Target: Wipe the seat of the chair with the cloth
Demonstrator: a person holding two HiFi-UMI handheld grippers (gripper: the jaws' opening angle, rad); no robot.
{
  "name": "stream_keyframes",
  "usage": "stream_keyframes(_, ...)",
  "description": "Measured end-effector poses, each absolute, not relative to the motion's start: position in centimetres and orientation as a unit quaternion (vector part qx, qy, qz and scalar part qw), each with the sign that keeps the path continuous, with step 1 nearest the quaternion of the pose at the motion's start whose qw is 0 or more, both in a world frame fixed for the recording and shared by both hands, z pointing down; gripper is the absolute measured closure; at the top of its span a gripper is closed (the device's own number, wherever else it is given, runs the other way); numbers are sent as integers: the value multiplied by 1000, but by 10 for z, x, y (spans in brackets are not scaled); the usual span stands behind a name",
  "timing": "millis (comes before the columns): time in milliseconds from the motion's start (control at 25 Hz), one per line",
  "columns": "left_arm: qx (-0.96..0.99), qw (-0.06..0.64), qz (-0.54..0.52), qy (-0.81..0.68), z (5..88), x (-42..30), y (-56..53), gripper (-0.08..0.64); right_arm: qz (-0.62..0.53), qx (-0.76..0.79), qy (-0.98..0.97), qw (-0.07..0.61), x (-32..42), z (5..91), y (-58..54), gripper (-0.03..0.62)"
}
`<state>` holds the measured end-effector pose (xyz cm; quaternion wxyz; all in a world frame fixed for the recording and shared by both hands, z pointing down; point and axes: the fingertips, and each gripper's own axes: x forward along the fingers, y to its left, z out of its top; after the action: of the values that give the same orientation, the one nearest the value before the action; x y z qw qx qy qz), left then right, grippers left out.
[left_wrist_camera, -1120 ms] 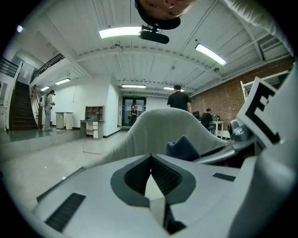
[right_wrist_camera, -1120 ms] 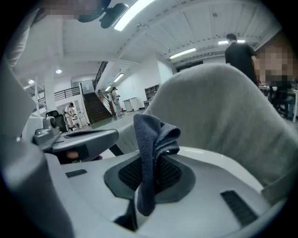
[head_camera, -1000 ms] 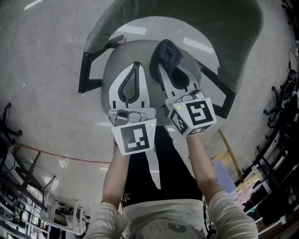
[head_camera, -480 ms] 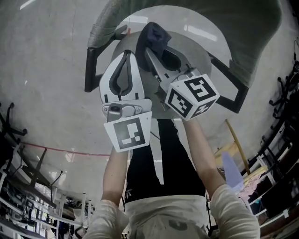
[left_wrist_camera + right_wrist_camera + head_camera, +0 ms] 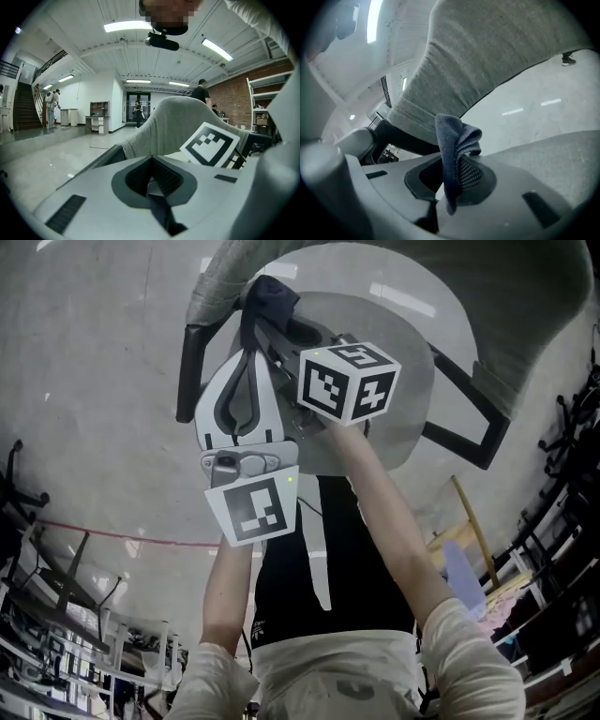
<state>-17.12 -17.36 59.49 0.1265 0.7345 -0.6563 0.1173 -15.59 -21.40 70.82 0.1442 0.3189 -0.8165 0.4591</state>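
The chair's grey seat lies below me, with the grey backrest behind it and black armrests at the sides. My right gripper reaches across to the seat's back-left corner, shut on a dark blue cloth. In the right gripper view the cloth stands bunched between the jaws, with the seat at the right and the backrest above. My left gripper sits just under the right one, shut and holding nothing. In the left gripper view its tips meet before the backrest.
The right armrest runs along the seat's far side. Polished floor surrounds the chair, crossed by a red line. Racks and chair bases crowd the lower left, and a wooden stick and clutter sit at the right. Distant people stand in the hall.
The right gripper has swept the cloth leftward across the seat, from its middle back to the back-left corner, crossing over the left gripper. The left gripper has barely moved.
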Motion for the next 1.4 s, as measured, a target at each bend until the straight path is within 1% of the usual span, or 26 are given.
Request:
stream_keyframes(160, 729, 137, 111, -661, 600, -172, -171, 545, 480, 309, -804, 167, -170, 735, -212, 543)
stream_keyframes(320, 729, 141, 112, -660, 602, -171, -170, 545, 476, 314, -798, 195, -171, 749, -220, 543)
stream_keyframes(600, 733, 146, 113, -655, 602, -160, -174, 545, 450, 317, -792, 263, -152, 763, -223, 543)
stream_keyframes(800, 737, 149, 116, -649, 603, -152, -179, 545, 444, 328, -784, 284, -131, 768, -226, 543)
stream_keyframes(1080, 753, 147, 119, -631, 604, -132, -187, 545, 427, 361, -770, 308, -70, 771, -225, 543)
stream_keyframes(1400, 790, 137, 110, -588, 597, -63, -201, 545, 400, 452, -719, 345, 64, 770, -216, 543)
